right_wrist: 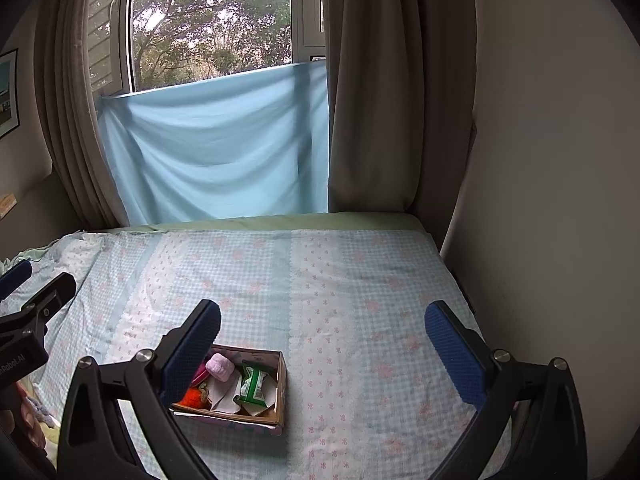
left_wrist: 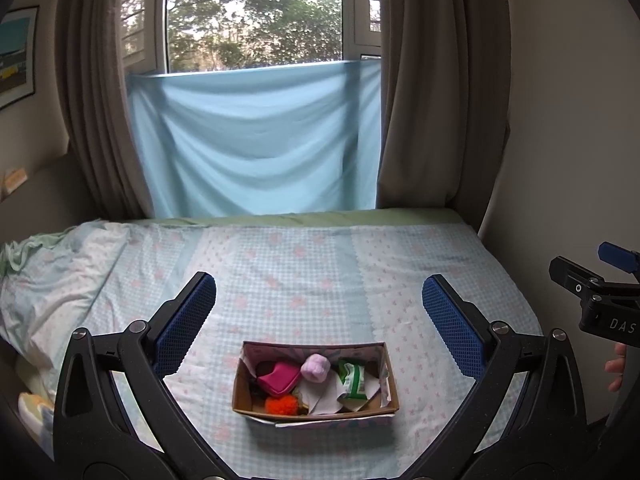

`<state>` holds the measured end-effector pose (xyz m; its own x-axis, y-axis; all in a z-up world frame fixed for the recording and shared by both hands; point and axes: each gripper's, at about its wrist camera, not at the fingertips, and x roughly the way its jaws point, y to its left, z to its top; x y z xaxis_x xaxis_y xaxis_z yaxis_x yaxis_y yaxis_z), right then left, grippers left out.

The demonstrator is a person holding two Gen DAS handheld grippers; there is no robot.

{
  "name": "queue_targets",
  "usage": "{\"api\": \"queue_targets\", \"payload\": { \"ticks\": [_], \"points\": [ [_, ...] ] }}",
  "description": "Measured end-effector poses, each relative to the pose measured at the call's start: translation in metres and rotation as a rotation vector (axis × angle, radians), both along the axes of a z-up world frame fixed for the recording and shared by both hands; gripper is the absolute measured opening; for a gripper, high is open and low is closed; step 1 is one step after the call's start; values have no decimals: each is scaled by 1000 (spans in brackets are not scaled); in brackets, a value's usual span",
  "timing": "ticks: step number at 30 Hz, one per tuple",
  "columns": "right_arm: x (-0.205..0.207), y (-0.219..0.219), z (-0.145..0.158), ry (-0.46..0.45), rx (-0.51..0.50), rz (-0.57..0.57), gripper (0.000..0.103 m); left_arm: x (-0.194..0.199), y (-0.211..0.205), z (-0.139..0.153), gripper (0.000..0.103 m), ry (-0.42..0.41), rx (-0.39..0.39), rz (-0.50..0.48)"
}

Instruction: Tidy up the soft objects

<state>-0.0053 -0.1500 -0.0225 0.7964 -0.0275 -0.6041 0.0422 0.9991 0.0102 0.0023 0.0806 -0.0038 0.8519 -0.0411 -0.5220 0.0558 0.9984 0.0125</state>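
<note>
The jaws of the left gripper [left_wrist: 319, 322] are spread wide and nothing is held between them; the jaws of the right gripper [right_wrist: 322, 346] are likewise spread wide and empty. Between the left fingers, lower down, an open cardboard box [left_wrist: 394, 390] is seen resting on the bed [left_wrist: 300, 264]. Inside it a magenta pouch [left_wrist: 279, 377], a pale pink puff [left_wrist: 315, 367], an orange pompom [left_wrist: 282, 405], a green-and-white packet [left_wrist: 353, 381] and some white paper [left_wrist: 320, 398] are packed close together. In the right wrist view the same box is found low and left, its near corner hidden behind the left finger of that gripper, so that the pouch is mostly covered there; the whole interior is shown only in the left wrist view. The right gripper is glimpsed at the right edge of the left view, with fingertips of a hand [left_wrist: 616, 368] below it. The bed is covered with a blue checked sheet with pink motifs; behind it a light blue cloth [left_wrist: 256, 140] is hung across a window [left_wrist: 256, 12] between brown curtains [left_wrist: 436, 80]
</note>
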Motion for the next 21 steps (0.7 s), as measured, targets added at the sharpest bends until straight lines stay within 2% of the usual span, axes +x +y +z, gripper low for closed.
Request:
{"api": "queue_targets", "payload": {
  "ticks": [21],
  "points": [
    [-3, 2, 3, -8, 1, -13, 102, -5, 0, 0, 103, -18, 8, 0]
  ]
}}
